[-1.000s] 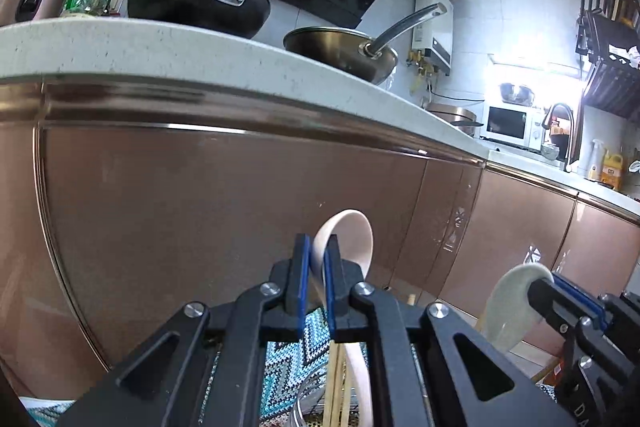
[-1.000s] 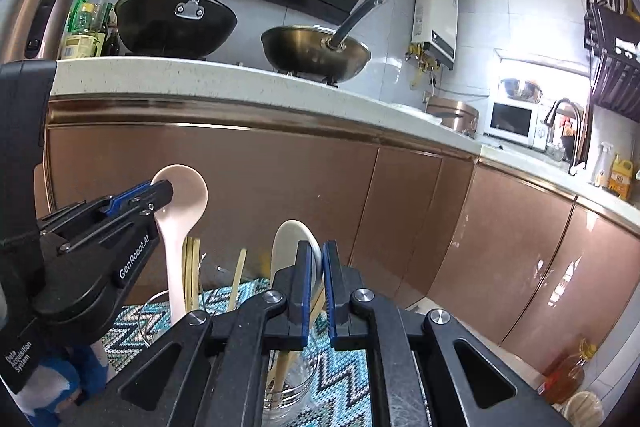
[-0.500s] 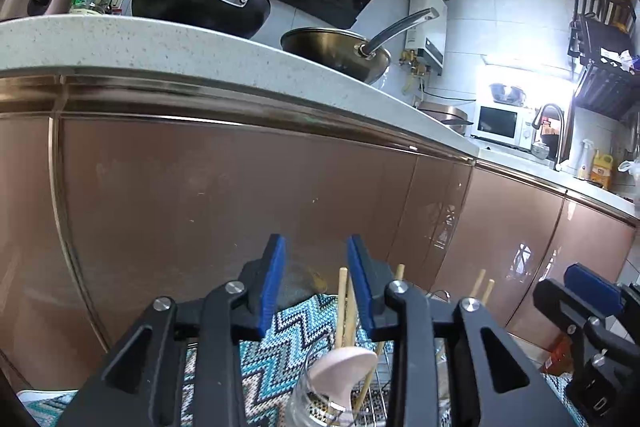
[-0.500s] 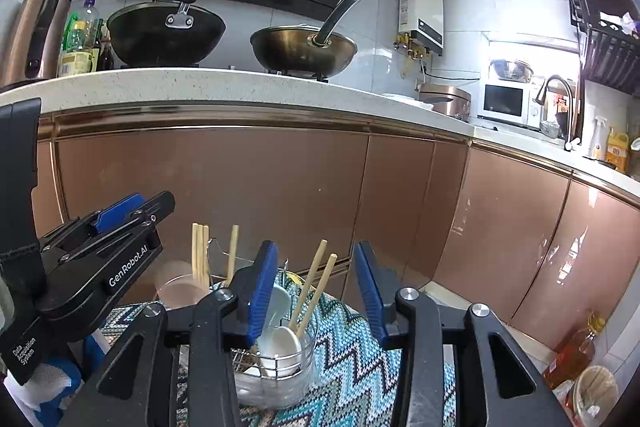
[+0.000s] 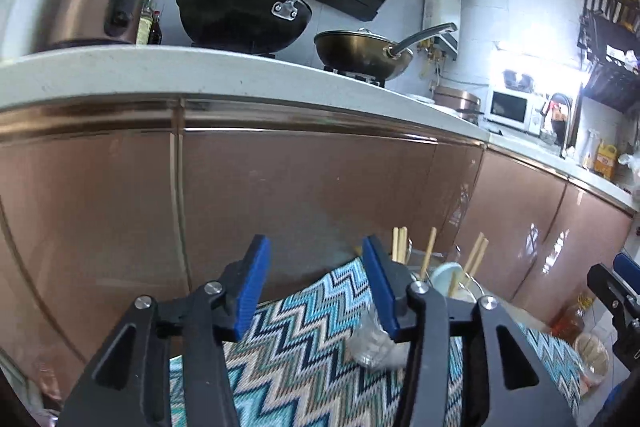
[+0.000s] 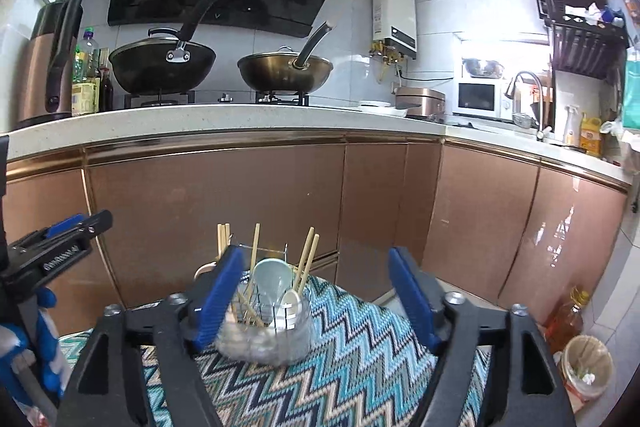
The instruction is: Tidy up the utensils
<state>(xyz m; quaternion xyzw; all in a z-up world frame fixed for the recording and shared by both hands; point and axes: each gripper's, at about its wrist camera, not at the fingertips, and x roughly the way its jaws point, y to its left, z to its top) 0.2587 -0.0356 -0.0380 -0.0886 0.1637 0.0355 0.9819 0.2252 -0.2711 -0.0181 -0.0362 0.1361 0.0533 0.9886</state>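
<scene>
A clear utensil holder (image 6: 276,327) with a wire rack stands on a zigzag-patterned cloth (image 6: 360,367). It holds wooden chopsticks (image 6: 306,259), a pale blue spoon (image 6: 272,281) and a white spoon (image 6: 290,301). My right gripper (image 6: 316,295) is open and empty, raised just in front of the holder. My left gripper (image 5: 314,289) is open and empty, left of the holder (image 5: 372,343), whose chopsticks (image 5: 400,245) and spoon (image 5: 446,277) show behind its right finger. The left gripper also shows at the left edge of the right wrist view (image 6: 60,251).
Brown cabinet fronts (image 6: 240,203) rise behind the cloth under a white counter (image 6: 200,123) carrying two woks (image 6: 162,67). An oil bottle (image 6: 568,319) and a small bin (image 6: 586,367) sit on the floor at right.
Both grippers held spoons a second ago, let them drop into the holder and opened. Both have since drawn back and up, jaws wider.
</scene>
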